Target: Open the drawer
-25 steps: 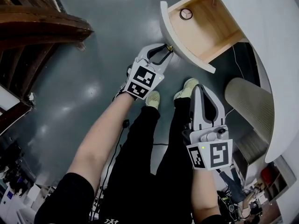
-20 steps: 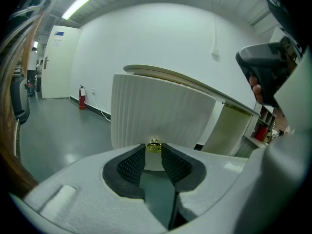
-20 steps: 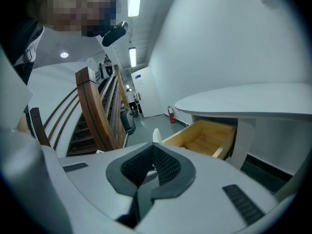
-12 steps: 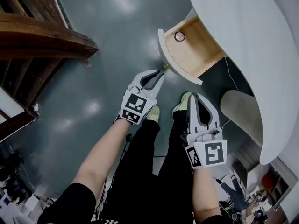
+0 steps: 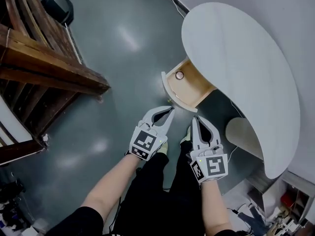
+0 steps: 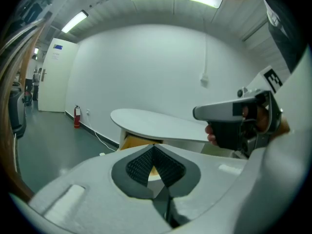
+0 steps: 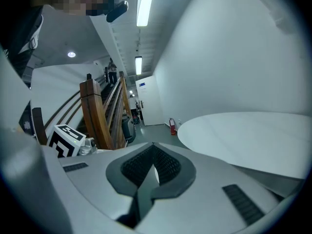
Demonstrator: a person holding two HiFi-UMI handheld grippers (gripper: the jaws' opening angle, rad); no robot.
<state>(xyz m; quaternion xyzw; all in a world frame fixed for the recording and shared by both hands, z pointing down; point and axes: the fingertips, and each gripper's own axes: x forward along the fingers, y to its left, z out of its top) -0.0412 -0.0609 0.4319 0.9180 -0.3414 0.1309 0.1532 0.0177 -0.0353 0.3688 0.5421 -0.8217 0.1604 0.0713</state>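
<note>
The drawer stands pulled out from under the white oval table, its pale wood inside showing with a small round object in it. In the left gripper view the drawer shows as a wood-coloured strip below the tabletop. My left gripper hangs in the air short of the drawer front, apart from it. Its jaws have just been closing and are now shut with nothing between them. My right gripper is beside it, also shut and empty.
A dark wooden stair railing fills the left side. The table's white base stands at the right, with clutter on shelves beyond it. The person's legs are below the grippers. A fire extinguisher stands by the far wall.
Both grippers have risen and drawn back from the drawer. The left jaws, open at the drawer front's knob one second ago, have let go and closed. The drawer stays open.
</note>
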